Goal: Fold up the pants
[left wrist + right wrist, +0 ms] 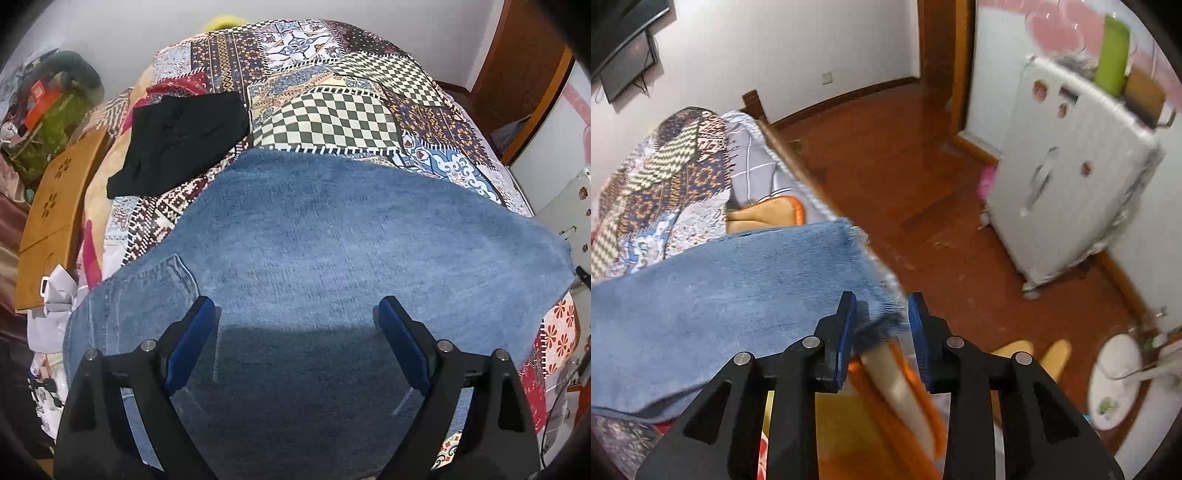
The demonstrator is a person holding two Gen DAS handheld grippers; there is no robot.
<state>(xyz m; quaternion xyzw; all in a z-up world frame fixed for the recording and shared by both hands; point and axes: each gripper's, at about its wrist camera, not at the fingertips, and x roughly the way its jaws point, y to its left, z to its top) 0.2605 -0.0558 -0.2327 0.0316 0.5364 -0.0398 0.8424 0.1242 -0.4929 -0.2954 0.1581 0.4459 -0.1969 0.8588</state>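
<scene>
Even indoor light; gripper shadow on jeans [314,236]; right view motion-blurred; fisheye bending, dark corners.

- Left gripper [297,314]: two matte black angular arms, blue pads on the inner faces at 10 and 2 o'clock.
- Right gripper [882,314]: same black frame, ribbed blue pads, silver round pivot screws.

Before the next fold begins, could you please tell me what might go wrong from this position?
1. The frayed hem of the blue denim jeans hangs past the bed edge, and the right gripper is not clamped on it; the leg could slide floorward.
2. The left gripper hovers open over flat denim, so closing might pinch nothing or several layers.
3. The black folded garment lies close by and could be dragged.
</scene>
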